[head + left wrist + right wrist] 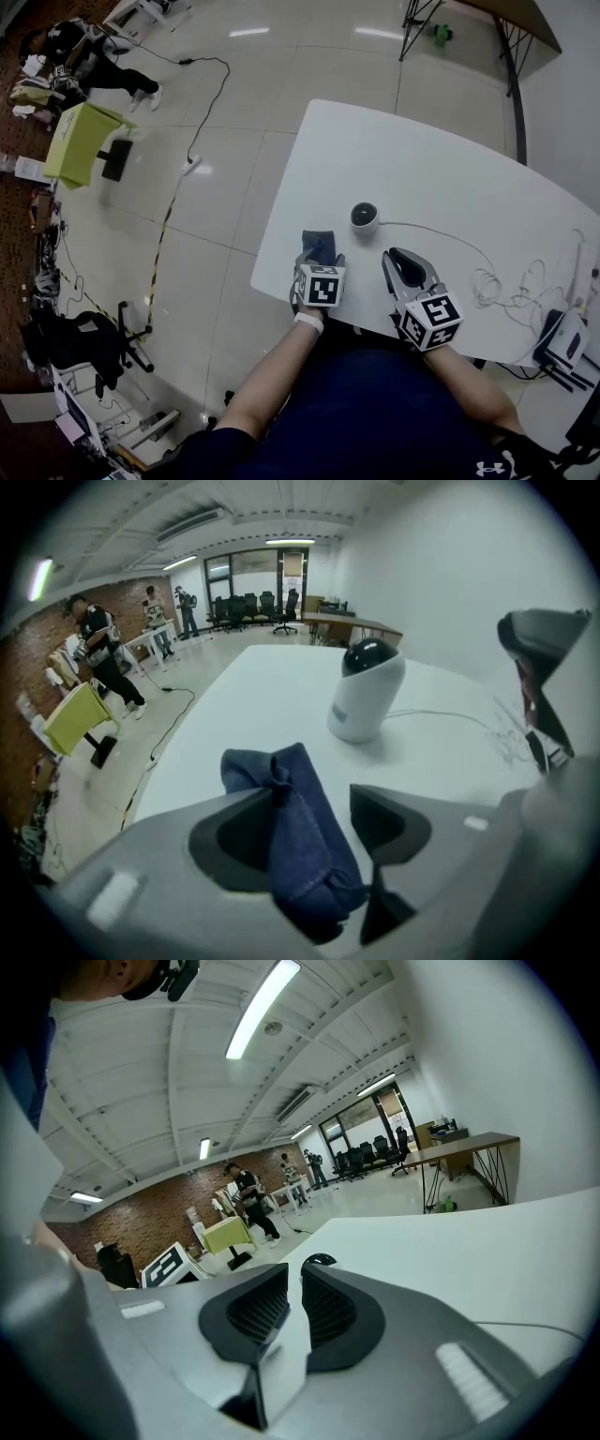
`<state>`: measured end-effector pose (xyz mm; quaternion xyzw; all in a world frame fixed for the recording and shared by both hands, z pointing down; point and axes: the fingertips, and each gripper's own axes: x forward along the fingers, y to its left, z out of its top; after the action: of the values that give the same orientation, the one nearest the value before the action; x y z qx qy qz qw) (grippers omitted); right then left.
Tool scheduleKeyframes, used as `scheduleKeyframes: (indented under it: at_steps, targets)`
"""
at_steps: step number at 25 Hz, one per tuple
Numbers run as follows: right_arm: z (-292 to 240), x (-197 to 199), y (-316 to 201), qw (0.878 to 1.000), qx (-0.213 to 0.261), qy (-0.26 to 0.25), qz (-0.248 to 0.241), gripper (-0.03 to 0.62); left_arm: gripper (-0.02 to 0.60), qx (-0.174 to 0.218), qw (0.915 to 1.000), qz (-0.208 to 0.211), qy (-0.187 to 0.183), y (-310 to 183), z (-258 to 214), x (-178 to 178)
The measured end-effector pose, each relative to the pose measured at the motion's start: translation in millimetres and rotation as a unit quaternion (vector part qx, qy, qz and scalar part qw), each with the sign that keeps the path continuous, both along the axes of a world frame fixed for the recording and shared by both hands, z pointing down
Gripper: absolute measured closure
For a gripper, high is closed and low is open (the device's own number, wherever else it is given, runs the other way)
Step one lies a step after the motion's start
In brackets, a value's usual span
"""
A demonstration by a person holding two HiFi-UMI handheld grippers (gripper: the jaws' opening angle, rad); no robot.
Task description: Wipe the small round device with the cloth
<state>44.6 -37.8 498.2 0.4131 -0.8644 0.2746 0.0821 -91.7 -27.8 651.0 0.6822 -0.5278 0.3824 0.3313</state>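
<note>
While the left gripper (320,257) is straddling the cloth (295,827), jaws gaping, not pinching | right gripper (291,1283) is hovering barely parted, empty | small round device (364,217) is sitting just ahead, between both grippers | step: picking up cloth | next: clamping it, then sweeping forward over device

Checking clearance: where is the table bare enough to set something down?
Bare: the table beyond the device, and its left edge past the cloth. Crowded: near edge by the left gripper and right gripper; right end with cables.
</note>
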Motion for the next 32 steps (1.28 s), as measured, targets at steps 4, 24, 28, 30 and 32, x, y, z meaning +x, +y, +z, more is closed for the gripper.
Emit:
scheduleKeyframes:
  at_steps: [4,24,28,30,32]
  targets:
    - [2.8,-1.8,-4.8,1.000,-0.008,0.004,0.009,0.540,0.345,-0.006,0.9996,0.015,-0.021,-3.4,8.7,-1.3]
    - [1.1,3.1,-19.4,0.998,-0.010,0.003,0.058,0.554,0.532,0.095,0.9858,0.121,0.066,-18.8,-51.4,2.4]
    - [6.9,8.2,-18.8,0.998,-0.016,0.004,0.068,0.556,0.531,0.152,0.9740,0.146,0.082,-33.9,-92.1,22.8]
    - [13.1,11.2,-18.4,0.997,-0.021,0.007,0.072,0.556,0.531,0.192,0.9602,0.194,0.061,-39.3,-114.0,38.0]
    - [20.4,16.8,-18.8,0.996,-0.027,0.011,0.080,0.556,0.531,0.241,0.9259,0.291,-0.002,-39.9,-134.0,62.4]
